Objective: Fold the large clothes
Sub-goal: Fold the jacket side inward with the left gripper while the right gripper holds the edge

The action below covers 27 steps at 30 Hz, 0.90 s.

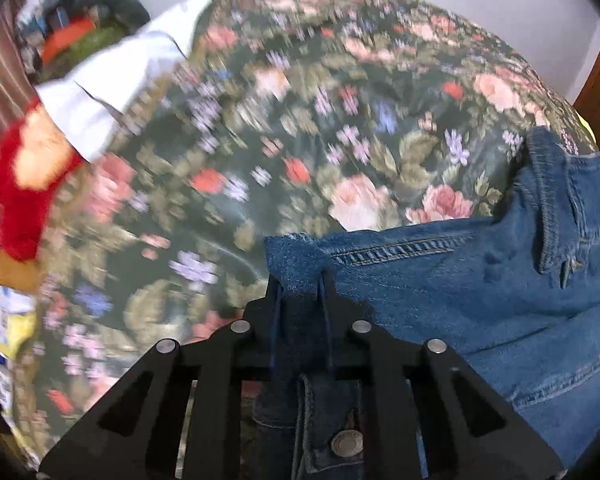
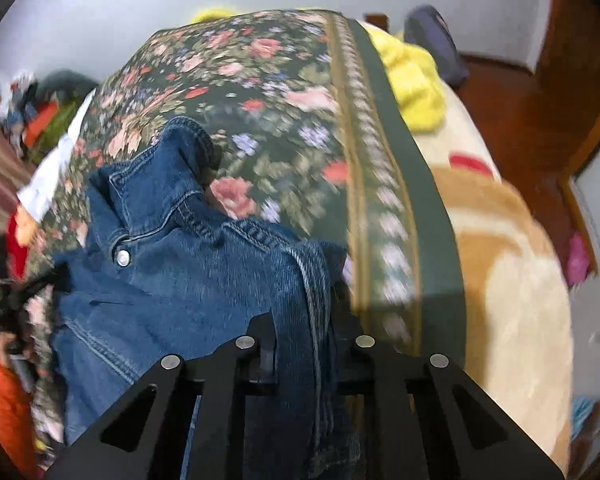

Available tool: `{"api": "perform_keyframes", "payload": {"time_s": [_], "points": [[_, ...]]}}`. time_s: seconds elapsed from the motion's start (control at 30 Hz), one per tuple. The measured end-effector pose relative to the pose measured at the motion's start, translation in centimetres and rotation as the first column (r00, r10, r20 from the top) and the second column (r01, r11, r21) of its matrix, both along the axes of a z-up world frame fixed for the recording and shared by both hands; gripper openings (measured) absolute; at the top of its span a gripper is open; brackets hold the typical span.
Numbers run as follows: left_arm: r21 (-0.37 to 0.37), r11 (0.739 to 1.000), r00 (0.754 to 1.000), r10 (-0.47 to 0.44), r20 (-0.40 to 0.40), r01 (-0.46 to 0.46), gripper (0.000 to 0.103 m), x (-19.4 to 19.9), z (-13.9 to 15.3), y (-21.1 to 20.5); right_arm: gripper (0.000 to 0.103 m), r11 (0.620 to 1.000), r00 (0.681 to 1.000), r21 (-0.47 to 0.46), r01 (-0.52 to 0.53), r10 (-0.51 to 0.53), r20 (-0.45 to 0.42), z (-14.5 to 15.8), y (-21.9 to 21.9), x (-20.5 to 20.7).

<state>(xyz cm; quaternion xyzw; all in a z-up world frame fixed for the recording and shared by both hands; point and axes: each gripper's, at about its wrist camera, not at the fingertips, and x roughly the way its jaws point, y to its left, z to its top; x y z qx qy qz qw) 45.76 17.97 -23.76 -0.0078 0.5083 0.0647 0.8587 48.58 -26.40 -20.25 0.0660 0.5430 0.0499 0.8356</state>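
A: Where's the denim jacket [image 1: 480, 280]?
B: On the flowered bedspread [image 1: 280, 140], bunched up, collar raised, lying between the two grippers.
A: And the left gripper [image 1: 300, 280]?
B: Jaws narrow, pinched on a corner of the jacket; a snap button hangs just below them.
A: The right gripper [image 2: 304, 320]?
B: Jaws also clamped tight on a fold of denim [image 2: 180, 260].
A: Anything else?
B: A yellow blanket [image 2: 412, 80] at the bed's far edge; everything further left is too blurred to name.
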Motion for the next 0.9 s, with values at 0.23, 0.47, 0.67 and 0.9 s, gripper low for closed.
{"api": "perform_keyframes", "payload": {"time_s": [0.23, 0.47, 0.67, 0.9], "points": [[0.042, 0.998, 0.995, 0.048, 0.085, -0.051, 0.015, -2.7, 3.9, 4.5, 0.013, 0.997, 0.990, 0.003, -0.079, 0.078, 0.117, 2.5, 3.9, 5.8], [0.093, 0.986, 0.990, 0.135, 0.037, -0.138, 0.015, -3.3, 1.6, 8.3, 0.014, 0.984, 0.977, -0.049, -0.173, 0.177, 0.115, 0.2, 9.8, 10.5], [0.089, 0.986, 0.989, 0.134, 0.057, -0.139, 0.017, -4.7, 0.9, 8.4, 0.014, 0.977, 0.970, -0.092, -0.194, 0.205, 0.131, 0.4, 10.0, 9.6], [0.067, 0.985, 0.987, 0.160, 0.033, -0.162, 0.032, -5.0, 0.4, 8.9, 0.028, 0.934, 0.956, -0.230, -0.273, 0.291, 0.047, -0.9, 9.9, 7.2]]}}
